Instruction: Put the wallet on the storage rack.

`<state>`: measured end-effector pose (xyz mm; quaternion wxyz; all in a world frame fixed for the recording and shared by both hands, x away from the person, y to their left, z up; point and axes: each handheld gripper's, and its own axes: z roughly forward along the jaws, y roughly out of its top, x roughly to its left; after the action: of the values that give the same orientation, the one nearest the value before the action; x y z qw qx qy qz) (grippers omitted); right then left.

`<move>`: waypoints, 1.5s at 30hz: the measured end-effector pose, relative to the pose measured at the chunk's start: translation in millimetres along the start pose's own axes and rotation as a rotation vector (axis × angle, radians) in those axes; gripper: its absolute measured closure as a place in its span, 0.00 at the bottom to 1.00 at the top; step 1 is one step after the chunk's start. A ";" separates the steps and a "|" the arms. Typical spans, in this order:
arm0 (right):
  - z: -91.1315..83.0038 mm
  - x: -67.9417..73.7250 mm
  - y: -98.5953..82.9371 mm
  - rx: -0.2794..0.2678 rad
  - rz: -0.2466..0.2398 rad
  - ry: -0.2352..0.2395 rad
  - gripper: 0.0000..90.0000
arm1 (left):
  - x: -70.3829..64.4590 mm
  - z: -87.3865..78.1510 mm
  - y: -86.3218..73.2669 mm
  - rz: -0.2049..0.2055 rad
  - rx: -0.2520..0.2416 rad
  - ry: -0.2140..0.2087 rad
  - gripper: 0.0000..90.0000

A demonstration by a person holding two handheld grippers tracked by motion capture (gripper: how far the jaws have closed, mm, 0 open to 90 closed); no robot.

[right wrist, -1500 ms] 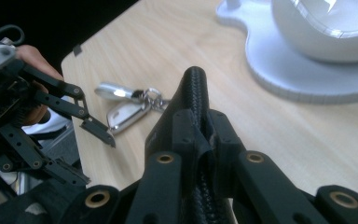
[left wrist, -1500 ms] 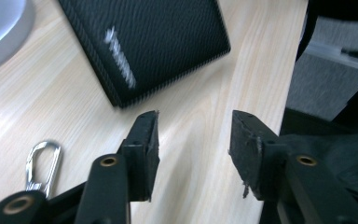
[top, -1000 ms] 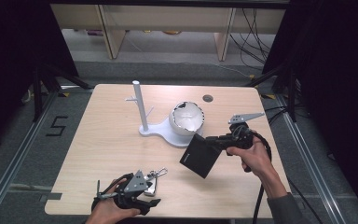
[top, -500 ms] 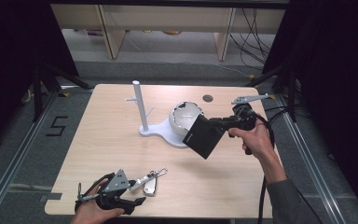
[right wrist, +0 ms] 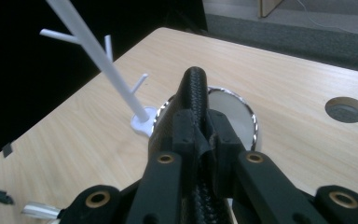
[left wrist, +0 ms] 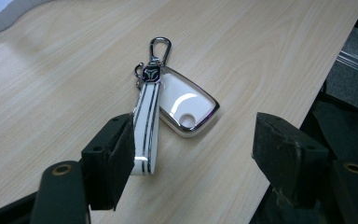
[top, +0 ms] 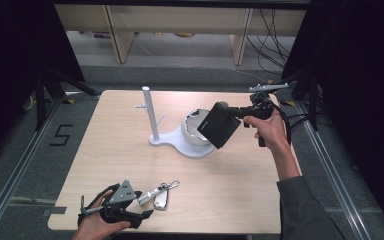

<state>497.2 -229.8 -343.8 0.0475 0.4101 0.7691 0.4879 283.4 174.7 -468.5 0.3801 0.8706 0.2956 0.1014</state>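
While the right gripper (right wrist: 200,140) has its two black jaws clenched on the edge of a flat black textured wallet (top: 220,124), the wallet hangs tilted in the air above the shallow chrome-rimmed dish (top: 194,131) of a white stand (top: 172,141); in the right gripper view the wallet's rounded spine rises between the jaws, with the dish (right wrist: 233,109) directly behind it; the stand's thin white post (top: 149,113) with small side pegs stands upright to the left of the dish; a round dark hole (right wrist: 346,109) in the tabletop lies beyond, to the right in that view; the person's right hand (top: 269,129) grips the tool near the far right edge of the light wooden table (top: 105,130).

The left gripper (left wrist: 193,156) has its jaws spread wide and released, holding nothing; between them on the table lies a white chrome-edged key fob (left wrist: 185,107) with a white striped strap (left wrist: 147,126) and a metal clip (left wrist: 161,46); the strap's near end lies just beside the left jaw, though contact is unclear; in the high view the fob (top: 159,195) lies near the table's front edge, just beyond the left gripper (top: 142,212), well apart from the wallet.
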 end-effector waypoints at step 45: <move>84.7 -29.9 10.8 0.069 0.162 -0.155 0.92 | -1.7 6.7 -6.1 -0.026 0.005 -0.026 0.32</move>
<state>563.3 -187.8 -389.1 0.0532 0.5090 0.7437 0.4301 282.0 173.0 -477.4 0.3829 0.8689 0.3021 0.0841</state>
